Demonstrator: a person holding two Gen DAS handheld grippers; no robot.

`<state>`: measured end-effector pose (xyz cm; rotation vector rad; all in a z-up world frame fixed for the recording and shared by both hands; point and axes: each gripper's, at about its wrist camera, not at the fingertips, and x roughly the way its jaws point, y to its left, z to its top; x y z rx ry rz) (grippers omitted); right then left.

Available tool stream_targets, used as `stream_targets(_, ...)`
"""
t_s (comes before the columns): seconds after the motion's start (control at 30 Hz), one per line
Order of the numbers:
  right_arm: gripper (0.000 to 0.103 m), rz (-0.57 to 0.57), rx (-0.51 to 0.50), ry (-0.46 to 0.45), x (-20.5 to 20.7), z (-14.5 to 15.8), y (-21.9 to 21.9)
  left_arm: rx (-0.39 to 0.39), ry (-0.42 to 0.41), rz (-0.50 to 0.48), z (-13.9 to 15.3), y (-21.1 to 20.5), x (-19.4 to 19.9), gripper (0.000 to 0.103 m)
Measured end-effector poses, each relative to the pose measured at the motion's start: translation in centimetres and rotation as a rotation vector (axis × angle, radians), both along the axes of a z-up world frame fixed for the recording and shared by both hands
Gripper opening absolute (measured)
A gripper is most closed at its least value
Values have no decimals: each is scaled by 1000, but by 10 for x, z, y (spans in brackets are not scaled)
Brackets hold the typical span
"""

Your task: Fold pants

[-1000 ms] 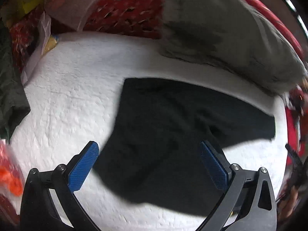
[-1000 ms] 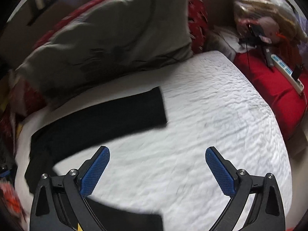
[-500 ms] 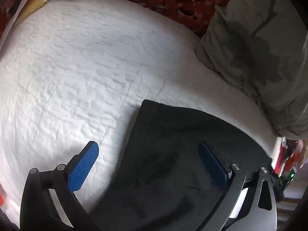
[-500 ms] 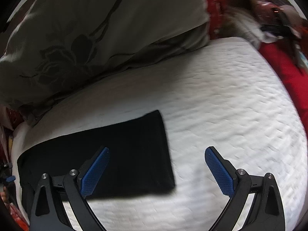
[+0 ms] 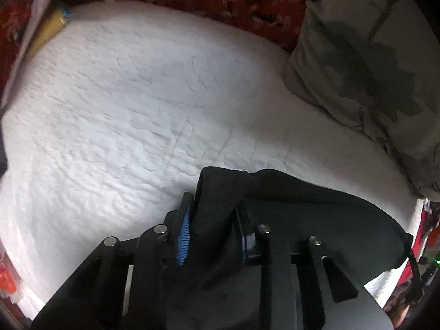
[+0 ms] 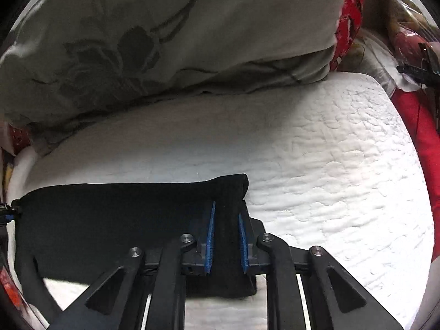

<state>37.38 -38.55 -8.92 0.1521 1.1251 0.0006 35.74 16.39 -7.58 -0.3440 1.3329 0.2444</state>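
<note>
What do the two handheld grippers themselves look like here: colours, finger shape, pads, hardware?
Both match. The left gripper and right gripper have matte black frames with splayed linkage arms, triangular cut-outs and round silver pivot pins. Each finger carries a flat rectangular pad faced in bright blue, finely ribbed rubber. No cables, labels or markings show on either, and no hand or sleeve is in view.

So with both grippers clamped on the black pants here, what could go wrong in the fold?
1. The left gripper pinches a bunched ridge of the pants, so a layer may slip out mid-lift.
2. The right gripper holds only the end near one corner; the rest could sag and fold crookedly.
3. The grey pillow sits close behind on the white quilt and could snag the fabric.
</note>
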Motion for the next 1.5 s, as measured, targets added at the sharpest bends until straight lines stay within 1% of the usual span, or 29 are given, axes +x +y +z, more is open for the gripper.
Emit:
stream_targets(0.13,12,3,24,-67,-20,19,-3,34,-70,1,37,-11,-27,22)
stream_targets(0.27,12,13,41,-134,-41,40,-4,74,-134,2,73,-9,-54,22)
stream_targets(0.3,12,16,45,-153,-49,46,-3,82,-149,3,77,-5,-60,22)
stream_targets(0.4,12,18,68,-202,-77,64,-3,102,-198,20,99,-3,-98,22)
stream_targets(0.43,12,18,74,-212,-83,67,-3,96,-210,28,105,6,-103,22)
stream_targets(0.5,12,23,93,-235,-102,74,-3,86,-234,44,110,10,-121,22)
stream_targets(0.6,12,35,119,-258,-131,80,1,44,-260,66,102,19,-137,22)
stream_targets(0.63,12,44,129,-265,-144,82,3,32,-262,71,101,21,-149,22)
stream_targets(0.7,12,57,140,-275,-168,82,7,6,-265,85,91,27,-171,22)
stream_targets(0.73,12,65,154,-277,-182,80,8,-3,-255,94,82,32,-185,22)
stream_targets(0.77,12,70,166,-276,-193,78,8,-10,-244,103,72,34,-189,22)
stream_targets(0.83,13,82,181,-271,-220,71,8,-29,-191,119,49,41,-202,22)
stream_targets(0.87,13,93,189,-260,-234,66,10,-51,-152,137,33,45,-208,22)
stream_targets(0.9,17,108,183,-243,-249,59,14,-83,-125,156,21,51,-214,22)
stream_targets(0.93,17,117,166,-228,-258,53,17,-111,-104,180,11,56,-220,23)
stream_targets(1.0,17,143,135,-172,-278,38,25,-187,-91,228,-2,66,-232,26)
stream_targets(1.07,18,141,126,-136,-298,27,26,-242,-100,264,-3,75,-244,27)
stream_targets(1.1,21,137,127,-125,-303,26,25,-256,-108,273,-1,77,-248,27)
stream_targets(1.13,27,128,134,-115,-308,25,22,-275,-115,281,1,80,-252,28)
stream_targets(1.2,34,92,149,-105,-318,28,13,-304,-138,306,8,87,-261,28)
stream_targets(1.27,36,58,160,-108,-327,34,7,-324,-170,328,14,91,-270,28)
stream_targets(1.3,37,40,168,-112,-332,36,2,-342,-187,326,19,90,-273,28)
stream_targets(1.37,42,-2,197,-122,-338,43,-8,-361,-203,299,25,84,-275,29)
stream_targets(1.43,49,-33,254,-135,-343,48,-15,-364,-207,263,29,70,-275,36)
stream_targets(1.47,50,-48,288,-138,-343,51,-18,-362,-207,251,29,64,-273,41)
stream_targets(1.5,50,-59,319,-137,-344,52,-20,-361,-206,242,28,57,-271,43)
